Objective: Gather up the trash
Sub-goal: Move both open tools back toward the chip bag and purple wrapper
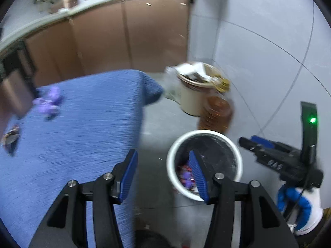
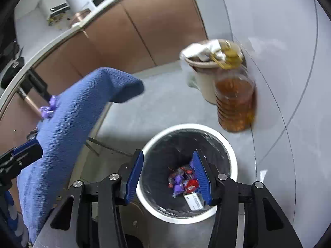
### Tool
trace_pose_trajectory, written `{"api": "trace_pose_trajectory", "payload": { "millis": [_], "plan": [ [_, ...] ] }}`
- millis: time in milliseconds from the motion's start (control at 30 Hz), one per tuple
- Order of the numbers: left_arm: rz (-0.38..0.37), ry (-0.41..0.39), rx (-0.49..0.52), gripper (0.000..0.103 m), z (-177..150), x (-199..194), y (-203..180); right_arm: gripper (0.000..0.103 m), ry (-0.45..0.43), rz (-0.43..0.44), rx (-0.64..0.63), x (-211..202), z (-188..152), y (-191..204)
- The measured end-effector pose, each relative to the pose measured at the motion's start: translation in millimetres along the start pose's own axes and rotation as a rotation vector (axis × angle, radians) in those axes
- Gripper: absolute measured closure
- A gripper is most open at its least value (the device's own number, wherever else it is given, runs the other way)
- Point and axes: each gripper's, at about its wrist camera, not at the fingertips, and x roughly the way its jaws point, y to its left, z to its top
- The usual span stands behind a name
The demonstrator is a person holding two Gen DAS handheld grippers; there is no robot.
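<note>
Wrappers [image 2: 183,180] lie in the white bin [image 2: 232,155] beneath the spread, empty right tool [image 2: 168,173].

Your way down into the white bin [image 2: 187,217] is unblocked from above. The blue-clothed surface [image 2: 68,128] crowds its left; the oil bottle [image 2: 234,101] and beige bin [image 2: 201,76] stand behind.

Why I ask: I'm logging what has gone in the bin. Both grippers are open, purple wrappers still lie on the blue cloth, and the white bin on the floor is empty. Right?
Not quite: the white bin is not empty. The right wrist view shows purple and red wrappers at its bottom. The rest holds: left gripper and right gripper are open, and purple wrappers lie on the blue cloth.
</note>
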Motion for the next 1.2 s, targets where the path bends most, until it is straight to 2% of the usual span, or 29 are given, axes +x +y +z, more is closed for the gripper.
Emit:
{"api": "trace_pose_trajectory", "payload": {
  "millis": [33, 200, 400, 700, 867, 1033, 1200],
  "plan": [
    [0.044, -0.022, -0.011, 0.053, -3, -11, 10, 0.052, -0.012, 0.008, -0.015, -6, 2, 8],
    [0.154, -0.094, -0.103, 0.052, -18, -55, 54, 0.051, -0.049, 0.056, -0.095, -28, 9, 47],
    [0.290, -0.181, -0.223, 0.047, -40, -111, 100, 0.048, -0.090, 0.133, -0.197, -57, 11, 100],
    [0.450, -0.277, -0.334, 0.040, -79, -184, 128, 0.045, -0.150, 0.241, -0.339, -105, 1, 168],
    [0.547, -0.336, -0.385, 0.035, -107, -224, 140, 0.039, -0.180, 0.277, -0.396, -129, -7, 193],
    [0.604, -0.373, -0.449, 0.035, -131, -252, 156, 0.038, -0.205, 0.303, -0.444, -149, -11, 218],
    [0.648, -0.408, -0.509, 0.034, -156, -277, 169, 0.032, -0.234, 0.320, -0.499, -167, -19, 248]
  ]
}}
